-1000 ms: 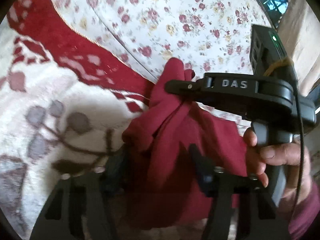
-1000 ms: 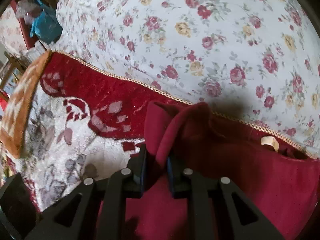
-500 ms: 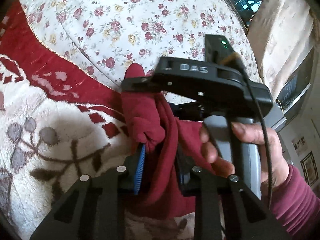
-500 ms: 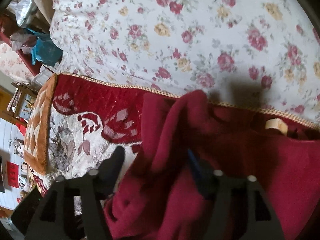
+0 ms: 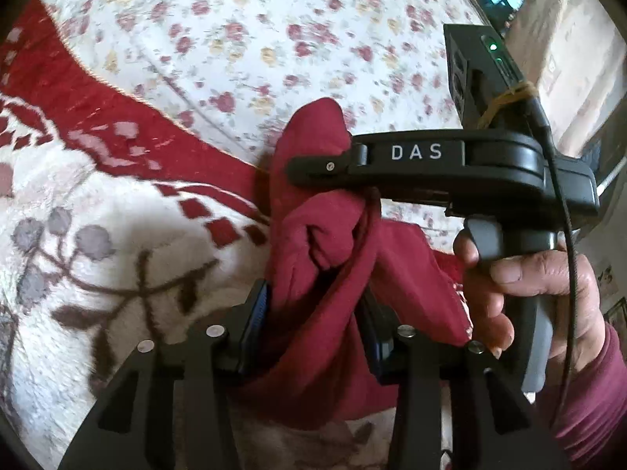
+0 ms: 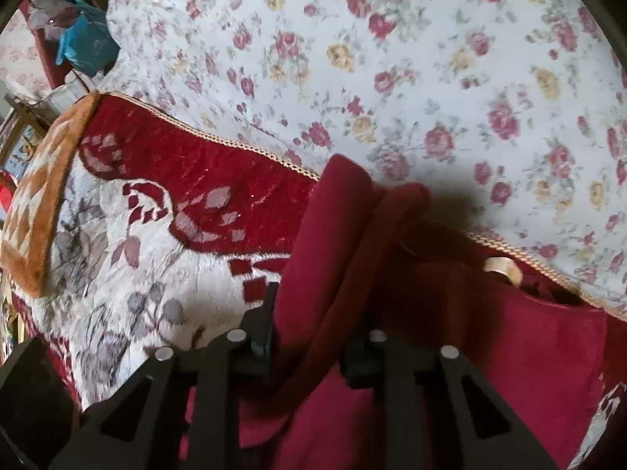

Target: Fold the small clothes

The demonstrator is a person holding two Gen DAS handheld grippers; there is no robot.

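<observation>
A dark red garment (image 5: 325, 235) hangs bunched between both grippers above a bed. My left gripper (image 5: 317, 313) has a thick twist of it between its blue-edged pads (image 5: 258, 313); the cloth fills the gap while the jaws are opening. In the left wrist view my right gripper (image 5: 313, 164), marked DAS and held by a person's hand (image 5: 529, 286), comes in from the right and pinches the garment's top fold. In its own view the right gripper (image 6: 309, 337) is closing on a rolled fold of the garment (image 6: 470, 333), pads pressed against it.
Below lies a red and white patterned blanket (image 5: 98, 215) with a gold-corded edge (image 6: 235, 145), and beyond it a floral sheet (image 6: 392, 58). A small beige piece (image 6: 501, 268) shows at the garment's far edge. Clutter with a teal bag (image 6: 86, 43) stands past the bed's left end.
The right jaws spread wide half a second ago and have closed on the fold again. The left jaws closed tight on the bunched cloth, then eased a little wider. The left gripper rose slightly.
</observation>
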